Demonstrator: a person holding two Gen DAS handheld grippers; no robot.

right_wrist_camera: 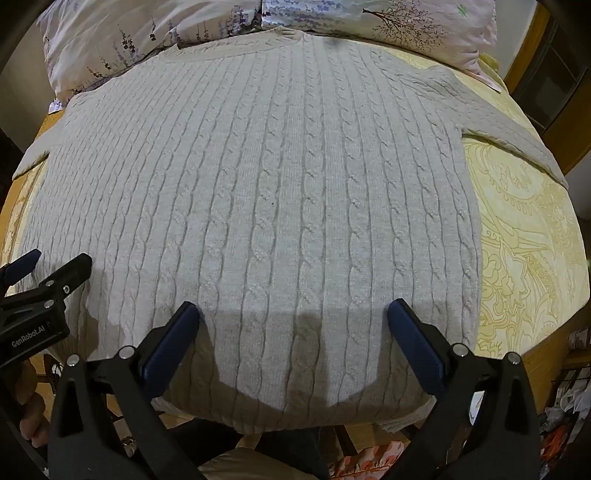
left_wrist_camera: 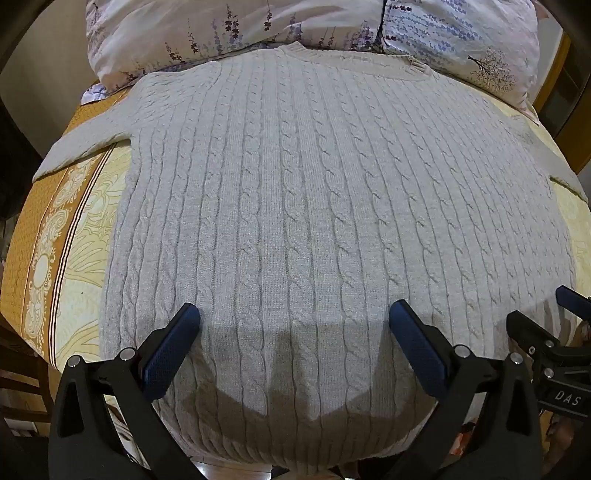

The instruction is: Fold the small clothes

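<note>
A pale grey cable-knit sweater (left_wrist_camera: 295,206) lies flat and spread out on a bed, collar at the far end, hem nearest me. It also fills the right wrist view (right_wrist_camera: 266,206). Its left sleeve (left_wrist_camera: 85,147) runs off to the left and its right sleeve (right_wrist_camera: 517,140) off to the right. My left gripper (left_wrist_camera: 294,314) is open and empty, held just above the hem area. My right gripper (right_wrist_camera: 293,312) is open and empty too, above the hem further right. Each gripper shows at the edge of the other's view: the right gripper (left_wrist_camera: 554,350), the left gripper (right_wrist_camera: 40,288).
The bed has a yellow patterned cover (right_wrist_camera: 524,251) with an orange-brown border (left_wrist_camera: 40,258). Floral pillows (left_wrist_camera: 229,29) lie at the head of the bed, touching the collar. Clutter sits on the floor at the lower right (right_wrist_camera: 565,406).
</note>
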